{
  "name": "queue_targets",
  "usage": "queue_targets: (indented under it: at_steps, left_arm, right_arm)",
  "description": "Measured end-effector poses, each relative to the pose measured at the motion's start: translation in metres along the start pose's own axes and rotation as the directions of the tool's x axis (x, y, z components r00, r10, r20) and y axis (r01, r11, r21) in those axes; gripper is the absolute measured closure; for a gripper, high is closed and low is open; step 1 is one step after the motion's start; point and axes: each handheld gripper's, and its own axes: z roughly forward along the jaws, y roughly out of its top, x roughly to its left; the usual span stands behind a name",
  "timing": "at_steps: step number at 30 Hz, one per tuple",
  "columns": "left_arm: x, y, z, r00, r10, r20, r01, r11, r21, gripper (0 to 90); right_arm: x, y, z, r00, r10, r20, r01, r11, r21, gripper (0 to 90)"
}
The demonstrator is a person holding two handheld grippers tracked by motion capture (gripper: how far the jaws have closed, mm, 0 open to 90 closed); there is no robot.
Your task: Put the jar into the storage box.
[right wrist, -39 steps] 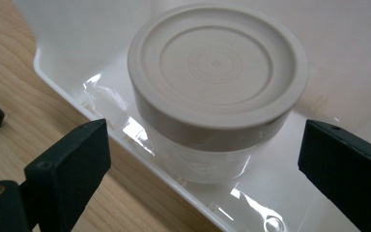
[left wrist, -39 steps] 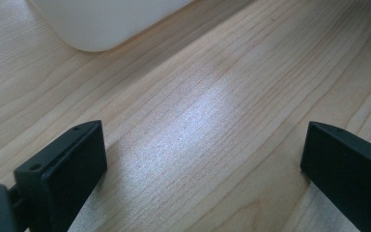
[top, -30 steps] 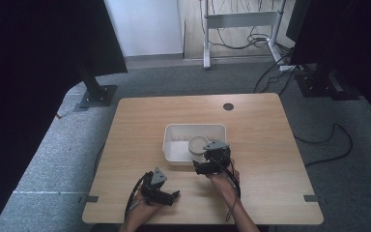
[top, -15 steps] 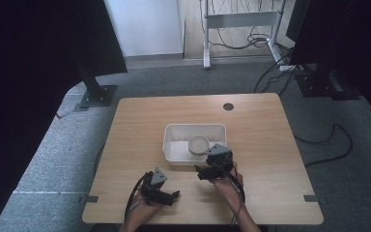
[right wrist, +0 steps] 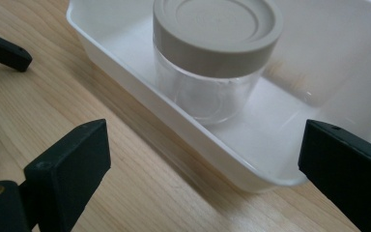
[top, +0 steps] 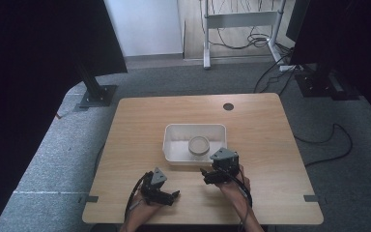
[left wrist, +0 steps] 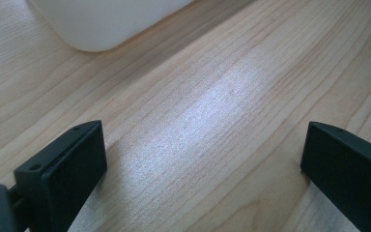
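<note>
While sitting upright inside the white tray [top: 174, 145] at the middle of the wooden table [top: 140, 121], toward the tray's right side, showing a clear glass jar [top: 198, 145] capped with a flat grey lid [right wrist: 217, 29]. Hovering just off the tray's near right corner, apart from it, with jaws spread wide and nothing between them: the right gripper [top: 207, 175], held in a hand [top: 234, 191] entering from the bottom edge. Looking, in the right gripper view, straight along those black jaws at the jar [right wrist: 210, 92] standing against the tray's near wall [right wrist: 174, 130], tray rim lying between jaws and glass. Resting low over bare wood near the table's front edge, left of its partner and well clear of the tray: the left gripper [top: 173, 195], likewise gaping wide and gripping nothing. Catching, in the left gripper view, a rounded corner of the tray [left wrist: 101, 24] at the upper left, beyond a sheen of light on the table grain [left wrist: 212, 125].
</note>
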Motion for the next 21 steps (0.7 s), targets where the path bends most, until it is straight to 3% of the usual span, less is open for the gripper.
queue_targets:
  at_steps: [21]
  left_arm:
    - [0.000, 0.000, 0.000, 1.0000, 0.000, 0.000, 0.000, 1.0000, 0.000, 2.1]
  right_arm:
    - [-0.011, -0.029, -0.028, 0.9997, 0.005, 0.024, -0.005, 1.000, -0.019, 3.9]
